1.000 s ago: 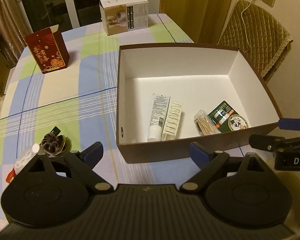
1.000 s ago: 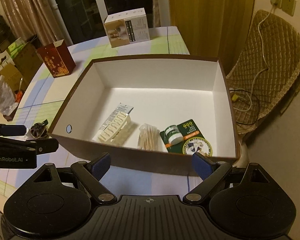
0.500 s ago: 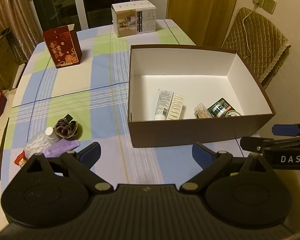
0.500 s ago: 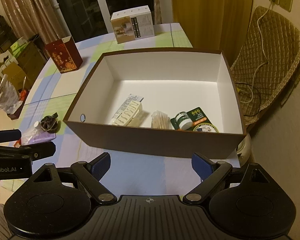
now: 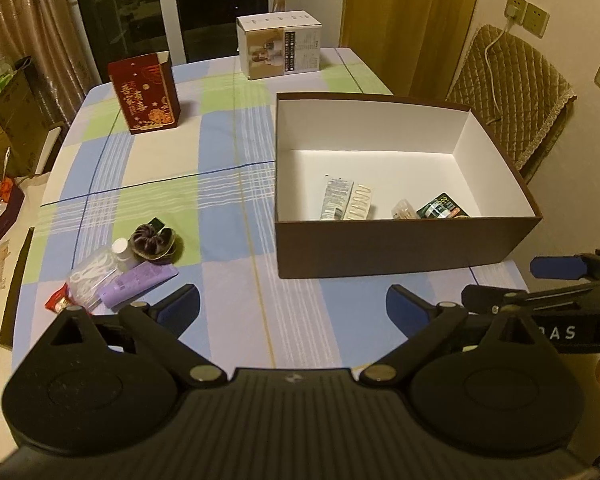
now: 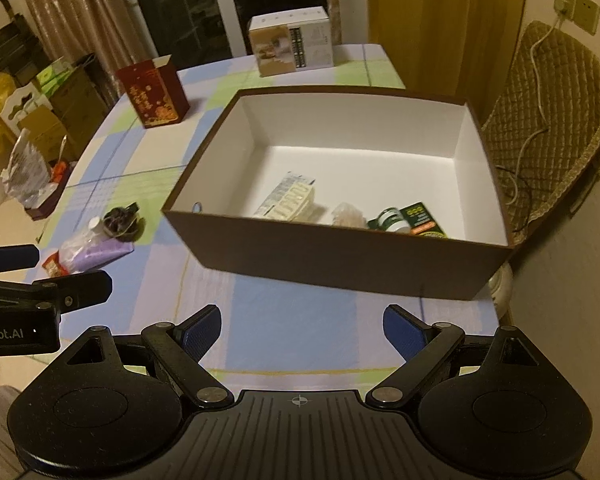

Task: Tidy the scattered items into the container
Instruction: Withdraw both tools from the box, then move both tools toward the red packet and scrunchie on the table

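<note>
A brown box [image 5: 400, 250] [image 6: 340, 260] with a white inside stands on the checked tablecloth. In it lie a tube [image 5: 334, 198], a blister strip [image 5: 358, 204] [image 6: 290, 204], a bag of cotton swabs [image 5: 403, 209] [image 6: 348, 214] and a green packet [image 5: 442, 208] [image 6: 418, 218]. Left of the box lies a small pile: a dark scrunchie [image 5: 152, 238] [image 6: 120, 218], a purple tube [image 5: 138, 280] [image 6: 96, 254], a clear bag [image 5: 90, 274] and a red sachet [image 5: 58, 300]. My left gripper [image 5: 292, 306] is open above the near table edge. My right gripper [image 6: 302, 328] is open too, in front of the box.
A red gift box [image 5: 144, 94] [image 6: 154, 94] and a white carton [image 5: 280, 44] [image 6: 290, 42] stand at the far side of the table. A padded chair [image 5: 512, 92] [image 6: 548, 120] sits right of the table. Cartons and bags [image 6: 32, 116] crowd the floor on the left.
Both grippers have pulled back and up from the box, so more of the table and the pile at left now shows. Both stay open and hold nothing.
</note>
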Available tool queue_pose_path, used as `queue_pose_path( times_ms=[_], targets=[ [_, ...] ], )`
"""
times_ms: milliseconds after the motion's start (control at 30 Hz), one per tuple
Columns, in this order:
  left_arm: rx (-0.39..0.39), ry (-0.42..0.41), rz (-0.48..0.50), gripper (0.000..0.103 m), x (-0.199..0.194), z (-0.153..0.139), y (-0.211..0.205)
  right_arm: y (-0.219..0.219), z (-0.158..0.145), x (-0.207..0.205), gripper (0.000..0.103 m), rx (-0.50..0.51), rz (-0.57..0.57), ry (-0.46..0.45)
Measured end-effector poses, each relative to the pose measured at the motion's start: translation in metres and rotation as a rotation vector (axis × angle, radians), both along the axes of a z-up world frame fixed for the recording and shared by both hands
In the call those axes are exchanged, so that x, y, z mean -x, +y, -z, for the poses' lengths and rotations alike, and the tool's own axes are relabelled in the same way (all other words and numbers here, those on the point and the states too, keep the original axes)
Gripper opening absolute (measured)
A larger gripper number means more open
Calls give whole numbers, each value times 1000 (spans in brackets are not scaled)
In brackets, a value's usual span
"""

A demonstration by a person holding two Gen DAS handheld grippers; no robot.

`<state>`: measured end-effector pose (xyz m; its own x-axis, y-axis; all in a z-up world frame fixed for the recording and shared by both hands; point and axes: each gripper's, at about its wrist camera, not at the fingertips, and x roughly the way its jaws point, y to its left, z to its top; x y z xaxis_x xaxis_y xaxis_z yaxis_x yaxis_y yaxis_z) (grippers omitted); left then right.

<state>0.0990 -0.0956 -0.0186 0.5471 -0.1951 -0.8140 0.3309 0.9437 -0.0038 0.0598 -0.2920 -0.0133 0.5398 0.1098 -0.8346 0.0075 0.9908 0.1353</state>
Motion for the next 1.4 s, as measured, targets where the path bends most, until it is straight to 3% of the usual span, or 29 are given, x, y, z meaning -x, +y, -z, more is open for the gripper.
queue_pose_path(
  times_ms=[533,767,1200,1400],
  targets=[
    [-3,23,-104,98,13,11,55,55,18,-1,93,-43,-144,7],
    [-43,17,-159,98,18,27,90,83,33,-12,93,-68,-217,12],
    [-21,85,-376,98,4,64,192,141,68,-47,93,-91,-339,10],
    [-44,92,-432,95,-13,77,222,178,84,-71,93,-84,-458,-18]
  ],
)
